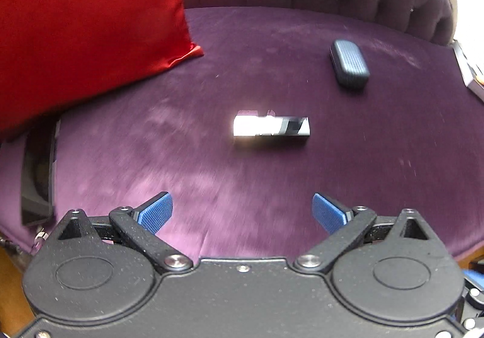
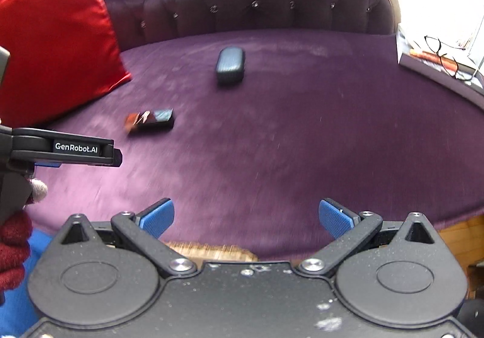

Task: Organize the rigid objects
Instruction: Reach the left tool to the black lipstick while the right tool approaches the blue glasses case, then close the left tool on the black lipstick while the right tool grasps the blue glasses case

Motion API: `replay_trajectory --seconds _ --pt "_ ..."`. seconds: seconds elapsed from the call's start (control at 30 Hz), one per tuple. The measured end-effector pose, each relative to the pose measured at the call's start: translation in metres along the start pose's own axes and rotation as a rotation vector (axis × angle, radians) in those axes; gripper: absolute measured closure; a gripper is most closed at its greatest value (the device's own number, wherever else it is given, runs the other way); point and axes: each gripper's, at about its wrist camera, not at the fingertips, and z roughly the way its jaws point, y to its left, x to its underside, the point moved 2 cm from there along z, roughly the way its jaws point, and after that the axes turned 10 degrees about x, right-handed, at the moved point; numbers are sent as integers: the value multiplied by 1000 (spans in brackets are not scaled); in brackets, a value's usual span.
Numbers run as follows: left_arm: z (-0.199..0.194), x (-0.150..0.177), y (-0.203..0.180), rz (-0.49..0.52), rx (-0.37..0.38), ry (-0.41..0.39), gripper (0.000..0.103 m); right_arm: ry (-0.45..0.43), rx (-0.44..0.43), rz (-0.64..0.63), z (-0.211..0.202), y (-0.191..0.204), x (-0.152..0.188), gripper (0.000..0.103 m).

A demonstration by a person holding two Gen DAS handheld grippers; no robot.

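Observation:
A small glossy dark box (image 1: 271, 128) lies flat in the middle of the purple velvet seat (image 1: 211, 80); the right wrist view shows the box (image 2: 150, 120) at centre left. A dark blue ribbed case (image 1: 349, 65) rests farther back on the right, and the right wrist view has the case (image 2: 230, 64) beyond the box. My left gripper (image 1: 242, 212) hovers open over the seat's front, short of the box, with nothing between its blue pads. My right gripper (image 2: 246, 217) is open too, above the front edge. The left gripper (image 2: 75, 152) enters the right wrist view from the left.
A red satin cushion (image 1: 84, 23) leans at the back left. A black glossy slab (image 1: 37, 177) lies under its lower edge at the seat's left side. At the far right, eyeglasses (image 2: 443, 55) sit on a book (image 2: 435, 67). The tufted backrest (image 2: 257, 2) curves behind.

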Motion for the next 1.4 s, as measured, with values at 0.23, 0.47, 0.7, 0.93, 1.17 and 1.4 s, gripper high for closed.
replay_trajectory --seconds 0.23,0.47,0.7,0.93,1.17,1.4 --pt "42 -35 -1 -64 10 15 7 8 23 18 45 -4 -44 0" --pt "77 -51 -2 -76 -3 57 5 -5 45 24 85 -3 -80 0" --pt "89 -50 1 -54 7 58 26 9 22 53 128 5 -117 0" --pt "84 -46 11 -29 22 65 26 -7 25 40 169 40 -154 1" --pt "79 -42 24 -35 10 74 26 10 58 -29 202 73 -175 53" --pt "70 -29 32 -33 11 83 26 43 -24 -173 180 64 -143 56"
